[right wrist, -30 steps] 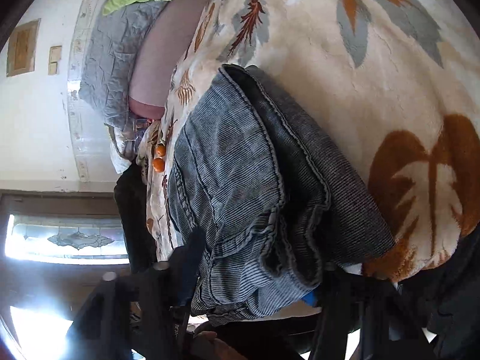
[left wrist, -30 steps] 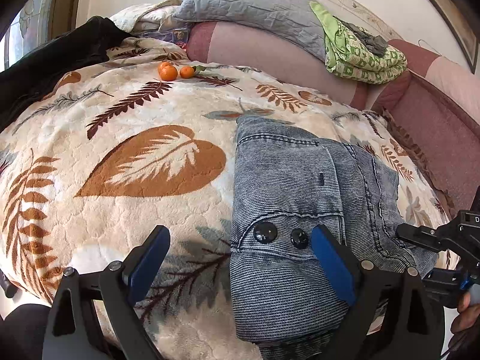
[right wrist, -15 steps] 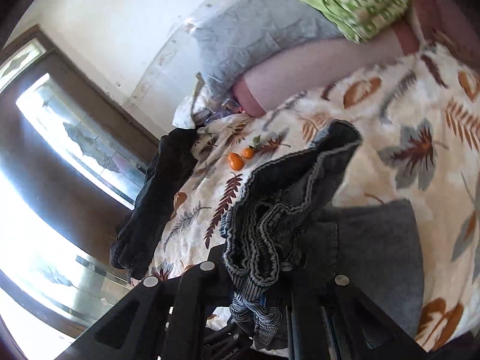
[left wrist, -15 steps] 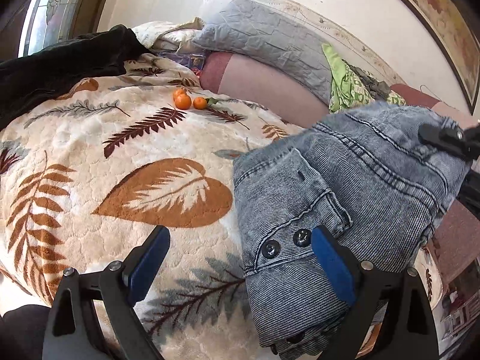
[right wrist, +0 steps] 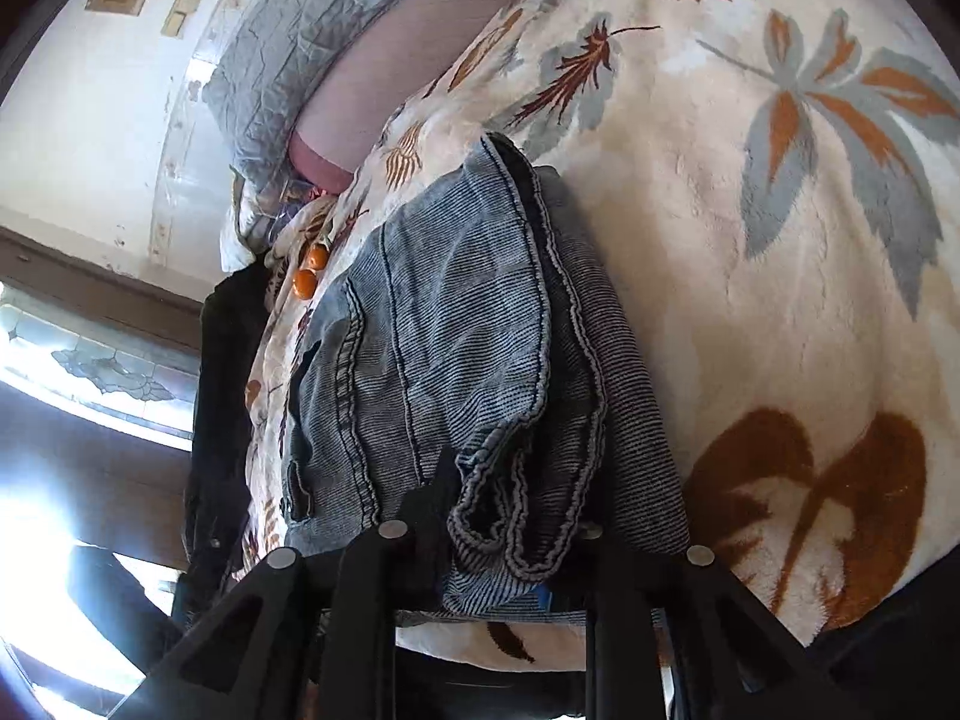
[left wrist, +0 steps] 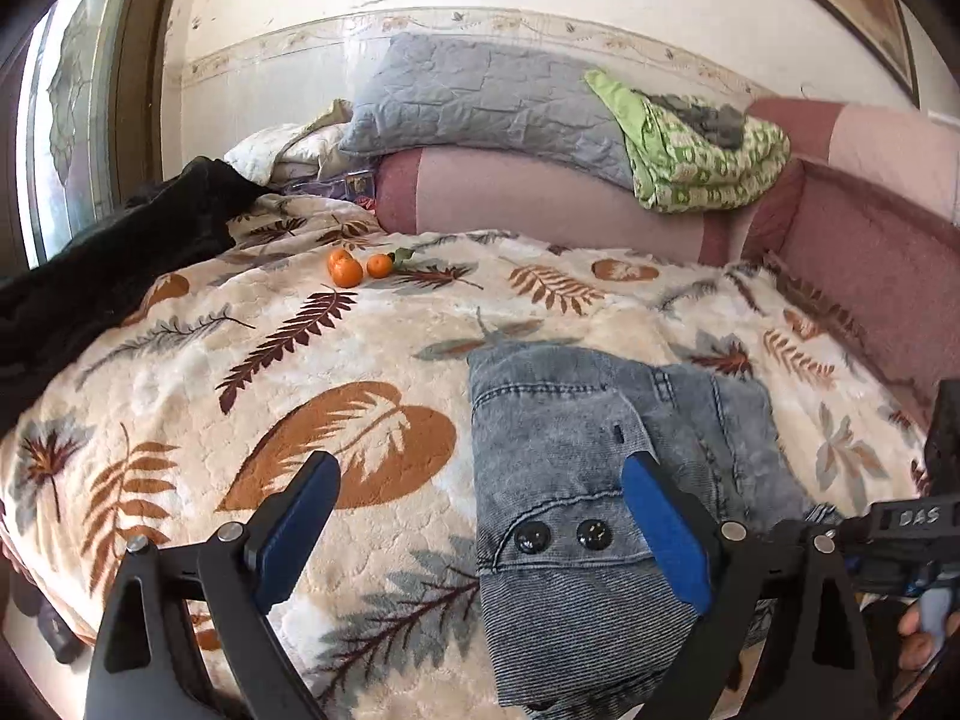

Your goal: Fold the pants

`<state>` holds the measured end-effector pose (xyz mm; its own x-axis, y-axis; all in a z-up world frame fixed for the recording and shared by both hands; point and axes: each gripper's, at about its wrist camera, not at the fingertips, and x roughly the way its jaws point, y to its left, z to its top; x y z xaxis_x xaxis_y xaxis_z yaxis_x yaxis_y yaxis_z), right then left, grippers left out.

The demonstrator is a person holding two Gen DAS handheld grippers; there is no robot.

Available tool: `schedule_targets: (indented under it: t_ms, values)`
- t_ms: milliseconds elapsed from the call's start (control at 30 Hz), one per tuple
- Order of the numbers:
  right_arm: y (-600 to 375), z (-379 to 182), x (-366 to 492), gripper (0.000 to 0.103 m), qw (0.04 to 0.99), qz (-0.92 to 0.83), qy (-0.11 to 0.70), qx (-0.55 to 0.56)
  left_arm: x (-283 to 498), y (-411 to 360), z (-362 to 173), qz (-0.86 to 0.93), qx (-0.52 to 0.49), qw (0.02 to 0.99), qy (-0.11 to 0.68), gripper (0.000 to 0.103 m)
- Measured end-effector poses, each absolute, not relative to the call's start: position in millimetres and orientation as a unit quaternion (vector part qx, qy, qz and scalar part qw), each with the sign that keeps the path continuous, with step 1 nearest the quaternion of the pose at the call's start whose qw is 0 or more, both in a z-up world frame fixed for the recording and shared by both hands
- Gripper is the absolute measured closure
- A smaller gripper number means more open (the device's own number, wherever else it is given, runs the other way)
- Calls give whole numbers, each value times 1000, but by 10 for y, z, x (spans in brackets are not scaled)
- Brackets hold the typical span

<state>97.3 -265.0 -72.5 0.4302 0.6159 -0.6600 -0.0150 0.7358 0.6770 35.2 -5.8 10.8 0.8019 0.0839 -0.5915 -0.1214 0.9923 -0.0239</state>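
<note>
Grey-blue denim pants [left wrist: 600,480] lie folded into a compact stack on the leaf-print blanket [left wrist: 300,360], two black buttons showing near the front. My left gripper [left wrist: 480,516] is open and empty, hovering over the blanket with its right blue pad [left wrist: 666,540] above the pants' waistband. My right gripper [right wrist: 510,510] is at the stack's right edge, its fingers on either side of the folded denim layers [right wrist: 480,360]; the fingertips are hidden by cloth. It shows at the right edge of the left wrist view [left wrist: 900,528].
Three oranges [left wrist: 354,267] sit at the back of the blanket. A black garment [left wrist: 120,252] lies at the left. Grey pillow [left wrist: 480,96], green patterned blanket [left wrist: 702,156] and a pink bolster [left wrist: 540,198] line the back; a padded pink bed side [left wrist: 870,276] runs along the right.
The right gripper lifted the pants' right part up half a second ago and has brought it back down; the stack now lies flat on the blanket. The left gripper stayed open.
</note>
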Motion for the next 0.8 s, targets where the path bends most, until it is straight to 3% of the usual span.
schedule_targets:
  t_ms: [67,100,200,300,333,367,467,533,600,800]
  values:
    - [-2679,-624,913,69,796,188,501,282,554,-238,-253,48,44,915,398,7]
    - [-2730,-544,858,69,807,173,499,266,490,-226,-275,51,38,928,366,7]
    - [-2850,-172,732,65,847,133,461,228,517,-117,-243,46,-2,923,382,7]
    - [-2739,208,696,46,871,157,419,201,526,-50,-284,39,-29,921,387,7]
    - [-2644,281,718,34,876,171,411,186,526,-54,-286,39,-30,921,387,7]
    - [-2562,320,728,32,878,186,405,174,523,-61,-285,39,-27,921,386,7]
    - [-2234,73,887,32,865,196,445,125,501,-69,-273,37,-25,922,384,7]
    - [-2105,-454,1034,31,832,157,527,71,493,-68,-271,27,-35,920,389,7]
    - [-2144,-497,940,31,849,164,498,62,480,-42,-265,27,-42,920,390,7]
    - [-2115,-447,971,30,836,152,525,59,479,-2,-245,19,-61,917,394,7]
